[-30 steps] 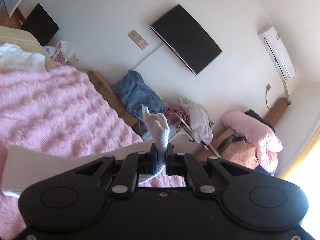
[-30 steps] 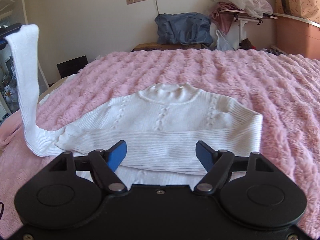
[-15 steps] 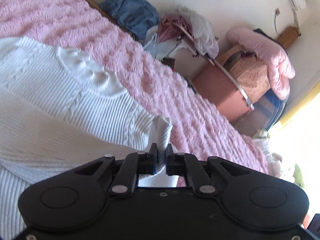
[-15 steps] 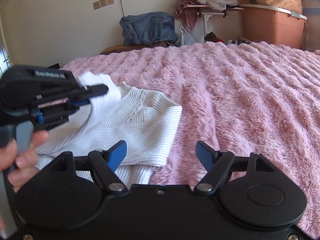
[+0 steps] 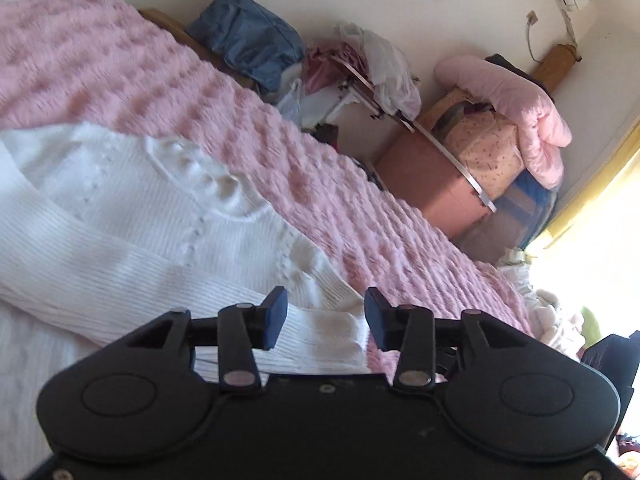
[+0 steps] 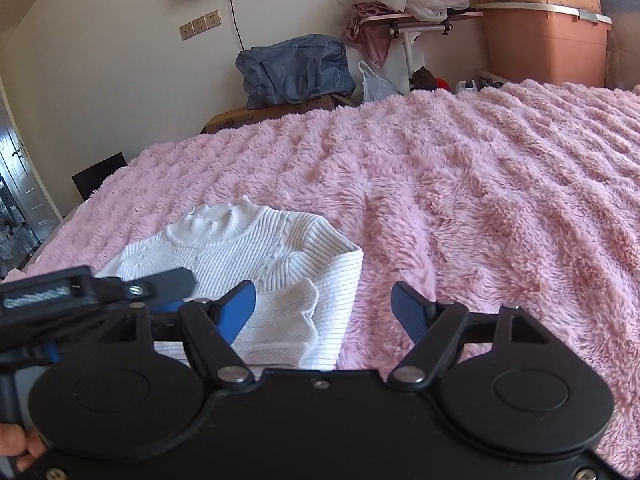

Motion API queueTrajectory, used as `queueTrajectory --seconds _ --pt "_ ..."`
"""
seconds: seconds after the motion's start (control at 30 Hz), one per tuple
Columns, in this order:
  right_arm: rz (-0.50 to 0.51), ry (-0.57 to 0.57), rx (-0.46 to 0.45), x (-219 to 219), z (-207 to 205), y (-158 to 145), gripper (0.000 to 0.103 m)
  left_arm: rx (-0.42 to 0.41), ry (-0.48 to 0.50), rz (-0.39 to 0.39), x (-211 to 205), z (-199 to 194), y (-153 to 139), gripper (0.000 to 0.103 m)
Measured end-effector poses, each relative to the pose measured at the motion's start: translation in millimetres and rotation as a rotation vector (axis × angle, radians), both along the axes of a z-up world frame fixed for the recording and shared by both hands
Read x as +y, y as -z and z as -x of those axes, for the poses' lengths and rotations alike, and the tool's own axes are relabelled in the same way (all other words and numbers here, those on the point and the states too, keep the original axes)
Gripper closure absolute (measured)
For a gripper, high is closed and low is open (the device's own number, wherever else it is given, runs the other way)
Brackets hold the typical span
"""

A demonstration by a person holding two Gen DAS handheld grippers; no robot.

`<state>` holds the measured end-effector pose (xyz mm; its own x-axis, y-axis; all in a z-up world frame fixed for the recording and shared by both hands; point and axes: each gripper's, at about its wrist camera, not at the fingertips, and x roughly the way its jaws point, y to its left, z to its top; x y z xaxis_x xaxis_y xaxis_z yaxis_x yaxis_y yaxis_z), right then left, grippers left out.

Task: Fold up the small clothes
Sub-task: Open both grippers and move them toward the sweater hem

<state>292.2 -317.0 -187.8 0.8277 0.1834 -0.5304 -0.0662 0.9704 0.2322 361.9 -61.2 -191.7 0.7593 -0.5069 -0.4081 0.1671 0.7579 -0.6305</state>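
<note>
A white ribbed knit sweater (image 5: 120, 216) lies on the pink fluffy blanket (image 5: 280, 152), with both sleeves folded across its front. My left gripper (image 5: 325, 316) is open just above the sleeve cuff (image 5: 328, 332), which lies flat between its fingers. In the right wrist view the sweater (image 6: 248, 252) sits at the lower left, and the left gripper (image 6: 176, 286) shows there above the sweater's left part. My right gripper (image 6: 323, 306) is open and empty, hovering over the sweater's right edge and the blanket (image 6: 480, 200).
A blue bag (image 6: 294, 68) on a cardboard box, a small table piled with clothes (image 6: 404, 4) and a pink storage bin (image 6: 546, 44) stand beyond the bed's far edge. A TV hangs on the wall. Bright window light comes from the right in the left wrist view.
My left gripper carried the raised sleeve down across the sweater and opened, leaving the cuff flat. My right gripper stayed open and shifted right.
</note>
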Motion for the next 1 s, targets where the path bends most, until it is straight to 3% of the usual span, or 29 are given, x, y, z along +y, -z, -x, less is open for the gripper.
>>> queueTrajectory --seconds 0.13,0.23,0.43,0.47,0.5,0.53,0.6,0.83,1.0 --pt "0.019 -0.055 0.045 10.1 -22.1 10.8 0.053 0.001 -0.138 -0.101 63.4 14.9 -8.3 0.059" --pt "0.063 -0.070 0.047 18.7 -37.5 16.6 0.053 0.006 -0.224 -0.159 103.9 19.5 -7.4 0.059" --pt "0.130 -0.082 0.106 34.0 -65.2 31.5 0.055 0.053 -0.305 -0.163 151.2 16.8 4.6 0.058" --pt "0.128 -0.093 0.119 35.4 -67.8 34.4 0.060 0.060 -0.307 -0.165 154.0 15.7 6.7 0.058" --pt "0.127 -0.101 0.131 36.7 -69.5 37.2 0.077 0.064 -0.309 -0.160 156.1 14.9 8.6 0.058" --pt "0.128 -0.100 0.137 37.7 -70.0 38.7 0.085 0.070 -0.313 -0.153 157.2 14.2 10.4 0.058" --pt "0.111 -0.104 0.120 38.4 -67.1 38.3 0.093 0.072 -0.305 -0.143 153.6 10.9 13.5 0.058" --pt "0.137 -0.037 -0.010 26.2 -58.2 8.1 0.094 0.024 -0.287 -0.152 144.0 1.4 2.6 0.057" --pt "0.082 -0.018 0.055 6.7 -73.2 17.8 0.094 0.062 -0.298 -0.193 142.7 -18.7 16.7 0.057"
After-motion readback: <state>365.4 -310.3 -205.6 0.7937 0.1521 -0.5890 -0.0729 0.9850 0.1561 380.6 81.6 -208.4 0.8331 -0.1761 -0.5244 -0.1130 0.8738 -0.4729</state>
